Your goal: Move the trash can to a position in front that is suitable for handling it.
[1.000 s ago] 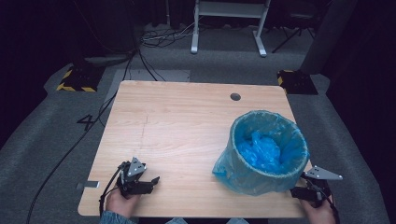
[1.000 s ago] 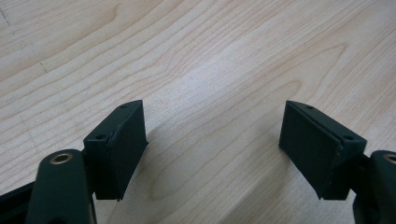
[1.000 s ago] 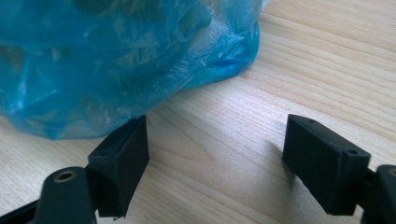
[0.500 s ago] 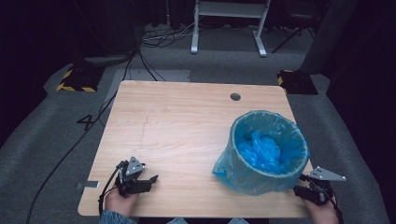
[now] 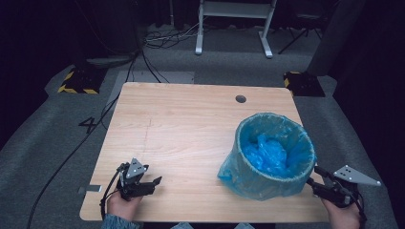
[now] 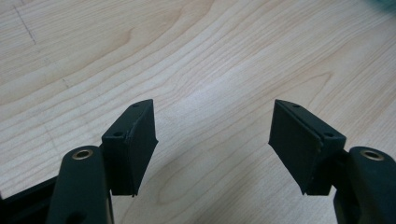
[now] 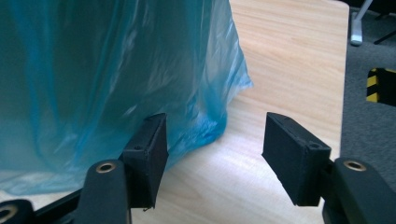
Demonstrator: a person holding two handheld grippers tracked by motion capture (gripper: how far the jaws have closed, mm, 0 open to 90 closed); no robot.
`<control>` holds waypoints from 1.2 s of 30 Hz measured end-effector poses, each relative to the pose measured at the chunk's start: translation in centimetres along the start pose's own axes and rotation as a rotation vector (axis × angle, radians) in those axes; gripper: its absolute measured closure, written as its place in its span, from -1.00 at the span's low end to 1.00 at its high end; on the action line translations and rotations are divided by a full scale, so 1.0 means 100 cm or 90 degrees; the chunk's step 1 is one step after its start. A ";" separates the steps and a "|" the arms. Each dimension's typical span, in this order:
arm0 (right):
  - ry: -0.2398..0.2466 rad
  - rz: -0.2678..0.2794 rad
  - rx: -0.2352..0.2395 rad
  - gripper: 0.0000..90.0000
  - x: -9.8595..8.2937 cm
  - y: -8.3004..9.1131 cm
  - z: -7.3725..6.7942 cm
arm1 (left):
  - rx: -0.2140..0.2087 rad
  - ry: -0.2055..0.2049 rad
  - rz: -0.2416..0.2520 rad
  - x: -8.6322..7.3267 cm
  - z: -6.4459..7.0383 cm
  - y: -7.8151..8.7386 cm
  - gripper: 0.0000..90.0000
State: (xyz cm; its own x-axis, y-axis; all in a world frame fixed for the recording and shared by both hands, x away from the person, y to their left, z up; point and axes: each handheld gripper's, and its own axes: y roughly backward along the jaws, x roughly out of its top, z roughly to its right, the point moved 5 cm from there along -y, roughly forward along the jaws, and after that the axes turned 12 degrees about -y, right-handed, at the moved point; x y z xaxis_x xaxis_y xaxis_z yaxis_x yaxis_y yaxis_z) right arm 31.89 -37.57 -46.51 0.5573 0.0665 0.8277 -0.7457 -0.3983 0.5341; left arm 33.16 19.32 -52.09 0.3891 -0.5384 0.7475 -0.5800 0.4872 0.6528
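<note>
A round bin lined with a blue plastic bag (image 5: 270, 155) stands on the right half of the wooden table (image 5: 191, 124). My right gripper (image 5: 315, 183) rests at the table's front right corner, open, its jaws close to the foot of the bag (image 7: 116, 79) with nothing between them. My left gripper (image 5: 152, 183) sits near the front left edge, open over bare wood (image 6: 210, 84), far from the bin.
A round cable hole (image 5: 240, 98) is near the table's far edge. Beyond the table stand a white frame (image 5: 234, 24), cables on the grey floor and yellow-black striped blocks (image 5: 76, 81). The left half of the table is bare wood.
The right gripper has shifted slightly to the right and toward the front edge. The left gripper has stayed where it was.
</note>
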 end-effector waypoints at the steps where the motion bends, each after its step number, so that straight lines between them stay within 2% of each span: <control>1: 0.000 0.000 0.000 -0.10 0.000 0.000 0.000 | 0.000 0.000 0.000 0.000 0.000 0.000 -0.30; 6: 0.001 0.005 0.005 -0.13 0.020 -0.003 0.001 | -0.010 -0.004 0.015 0.009 0.001 0.000 -0.32; 10: 0.022 -0.005 0.008 -0.13 0.033 -0.008 -0.002 | -0.010 -0.019 0.015 0.014 0.003 0.003 -0.32; 11: 0.029 -0.011 -0.002 -0.13 0.040 -0.012 -0.001 | -0.009 -0.020 0.017 0.015 0.004 0.004 -0.32; 13: 0.027 -0.012 0.001 -0.13 0.041 -0.013 -0.001 | -0.011 -0.022 0.021 0.017 0.005 0.004 -0.33; 14: 0.027 -0.013 0.014 -0.12 0.044 -0.015 -0.003 | -0.013 -0.024 0.019 0.019 0.006 0.004 -0.33; 18: 0.041 -0.014 0.007 -0.08 0.046 -0.019 -0.009 | -0.015 -0.025 0.018 0.021 0.008 0.003 -0.33; 19: 0.040 -0.015 0.008 -0.07 0.048 -0.022 -0.013 | -0.017 -0.033 0.015 0.021 0.008 0.003 -0.33; 21: 0.039 -0.016 0.010 -0.07 0.048 -0.024 -0.014 | -0.018 -0.032 0.015 0.021 0.008 0.003 -0.33; 29: 0.067 -0.027 0.043 -0.07 0.055 -0.047 -0.050 | -0.019 -0.029 0.024 0.020 0.008 0.009 -0.35; 30: 0.067 -0.027 0.043 -0.07 0.055 -0.047 -0.050 | -0.019 -0.029 0.024 0.020 0.008 0.009 -0.35; 32: 0.089 -0.034 0.040 -0.07 0.056 -0.056 -0.064 | -0.019 -0.030 0.024 0.020 0.008 0.011 -0.35; 33: 0.089 -0.034 0.040 -0.07 0.056 -0.056 -0.064 | -0.019 -0.030 0.024 0.020 0.008 0.011 -0.35; 34: 0.096 -0.040 0.049 -0.07 0.057 -0.061 -0.073 | -0.020 -0.030 0.024 0.020 0.008 0.012 -0.35; 36: 0.104 -0.044 0.061 -0.07 0.057 -0.066 -0.083 | -0.017 -0.034 0.027 0.020 0.007 0.013 -0.35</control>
State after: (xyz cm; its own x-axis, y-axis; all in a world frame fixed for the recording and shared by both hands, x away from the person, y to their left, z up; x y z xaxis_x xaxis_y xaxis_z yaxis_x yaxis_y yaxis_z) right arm 36.99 -26.99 -43.94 0.5337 0.2405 0.8107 -0.6651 -0.4727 0.5781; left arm 32.66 18.40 -49.79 0.3257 -0.5529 0.7670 -0.5757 0.5276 0.6247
